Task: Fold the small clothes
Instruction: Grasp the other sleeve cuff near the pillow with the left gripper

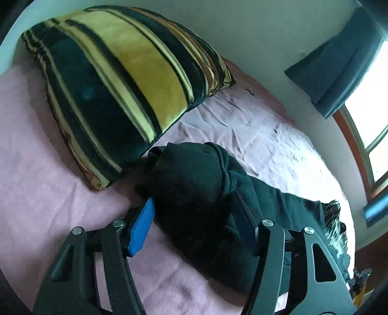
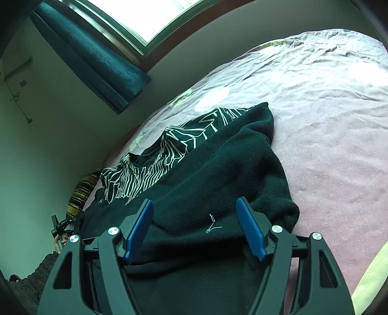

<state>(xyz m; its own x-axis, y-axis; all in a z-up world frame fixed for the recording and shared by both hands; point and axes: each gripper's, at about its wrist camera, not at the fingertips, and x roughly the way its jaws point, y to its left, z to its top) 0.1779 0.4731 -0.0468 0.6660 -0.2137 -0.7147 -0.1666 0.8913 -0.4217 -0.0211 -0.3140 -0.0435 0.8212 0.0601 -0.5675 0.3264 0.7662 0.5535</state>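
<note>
Pink bedsheet (image 2: 339,150) carries a dark garment (image 2: 218,174) beside a striped pillow (image 1: 116,80).

Pink wrinkled bedsheet (image 1: 43,174) covering the bed, striped black-and-gold cushion (image 1: 116,80) lying on it near the pale wall (image 1: 266,31), teal curtain (image 2: 92,58) hanging beside a bright window (image 2: 145,17)

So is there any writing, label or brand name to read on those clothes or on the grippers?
None can be read.
Black fleece garment: no text shows.
Black cloth with white line pattern: angular lines only, no letters I can make out.
Black grippers with blue pads: no markings visible.
</note>
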